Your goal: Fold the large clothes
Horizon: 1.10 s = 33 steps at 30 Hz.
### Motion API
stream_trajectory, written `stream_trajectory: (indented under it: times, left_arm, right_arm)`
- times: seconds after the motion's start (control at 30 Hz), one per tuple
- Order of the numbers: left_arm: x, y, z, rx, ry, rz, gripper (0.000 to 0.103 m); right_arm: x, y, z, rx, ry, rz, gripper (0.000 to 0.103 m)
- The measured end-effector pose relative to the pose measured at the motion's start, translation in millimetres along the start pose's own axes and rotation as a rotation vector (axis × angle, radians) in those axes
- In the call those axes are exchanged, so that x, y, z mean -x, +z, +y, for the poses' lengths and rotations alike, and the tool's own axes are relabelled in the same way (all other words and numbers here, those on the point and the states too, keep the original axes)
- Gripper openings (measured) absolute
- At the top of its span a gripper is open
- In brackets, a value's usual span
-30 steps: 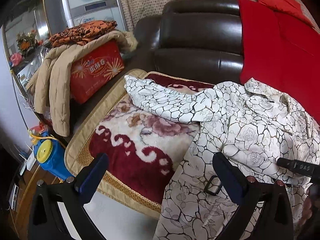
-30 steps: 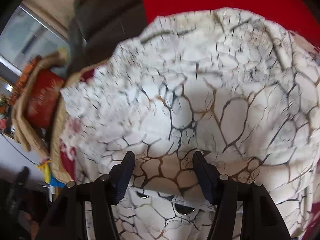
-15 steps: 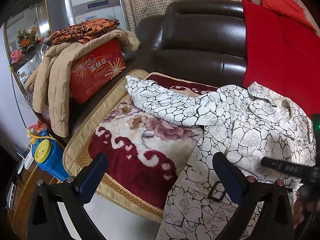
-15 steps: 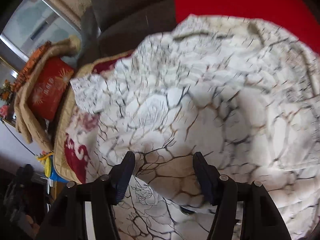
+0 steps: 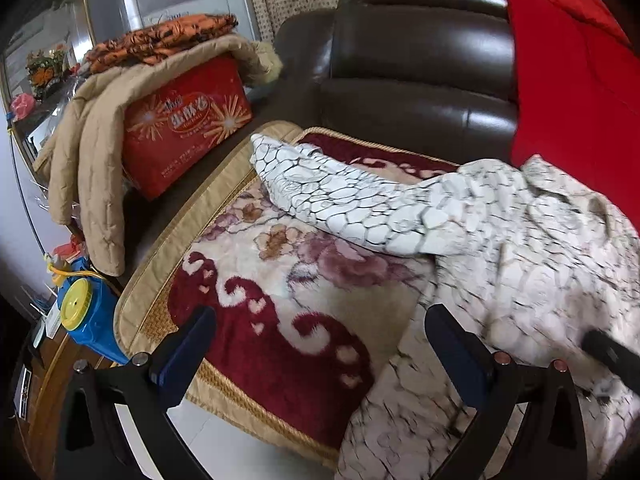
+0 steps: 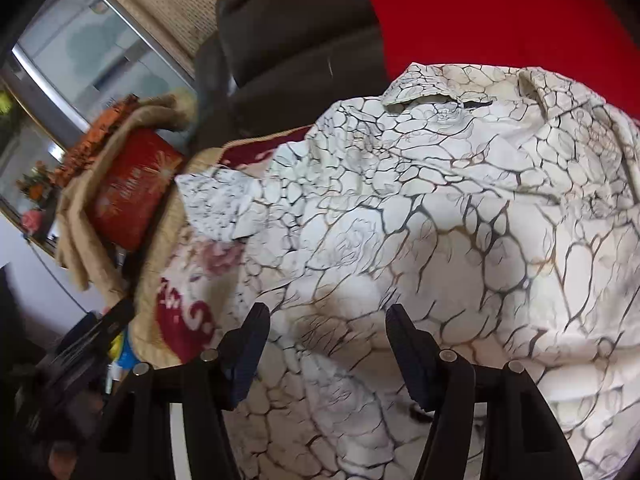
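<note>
A white coat with a cracked-stone print [image 5: 520,236] lies spread over the right part of a dark leather sofa [image 5: 420,92], one sleeve [image 5: 320,188] reaching left across a red and cream floral blanket [image 5: 280,280] that covers the seat. The blanket's gold-trimmed front edge [image 5: 224,380] hangs over the seat lip above pale floor, and the coat's lower part drapes over that same edge at right. The left half of the blanket is bare, the only free stretch on the seat; beyond it the sofa's left end is crowded by a red gift box [image 5: 188,128] under a tan quilted jacket [image 5: 92,168] and an orange patterned cloth [image 5: 160,38], with a blue and yellow container [image 5: 86,316] below. Red fabric [image 5: 572,100] covers the backrest behind the coat's collar [image 6: 432,92].

The left gripper [image 5: 320,344] hovers over the blanket's front edge with its jaws wide apart and nothing between them; its right finger sits just at the coat's left margin, whether touching cannot be told. The right gripper [image 6: 328,344] points down at the coat's body, jaws partly apart with the printed cloth filling the view between and behind them, though the pads do not visibly press on it. The tip of the right gripper shows as a dark blurred bar over the coat in the left wrist view
</note>
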<state>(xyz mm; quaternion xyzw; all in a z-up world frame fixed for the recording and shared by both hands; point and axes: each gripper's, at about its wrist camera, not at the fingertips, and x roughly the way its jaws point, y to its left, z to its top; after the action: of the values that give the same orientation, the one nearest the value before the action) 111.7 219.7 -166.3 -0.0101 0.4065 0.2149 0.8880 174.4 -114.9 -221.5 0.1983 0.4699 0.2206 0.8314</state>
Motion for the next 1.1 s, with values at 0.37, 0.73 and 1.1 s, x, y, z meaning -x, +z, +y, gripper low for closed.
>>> stream_trajectory:
  times: [0.37, 0.73, 1.1]
  left_arm:
    - [-177, 97, 79, 0.197, -0.074, 0.209, 0.103]
    - [-290, 139, 102, 0.427, -0.207, 0.304, 0.062]
    - [-175, 168, 52, 0.226, -0.253, 0.108, 0.005]
  right_arm:
    - [-20, -11, -19, -0.028, 0.075, -0.004, 0.064]
    - [-27, -10, -23, -0.019, 0.123, -0.022, 0.065]
    - [18, -1, -25, -0.021, 0.109, -0.137, 0.066]
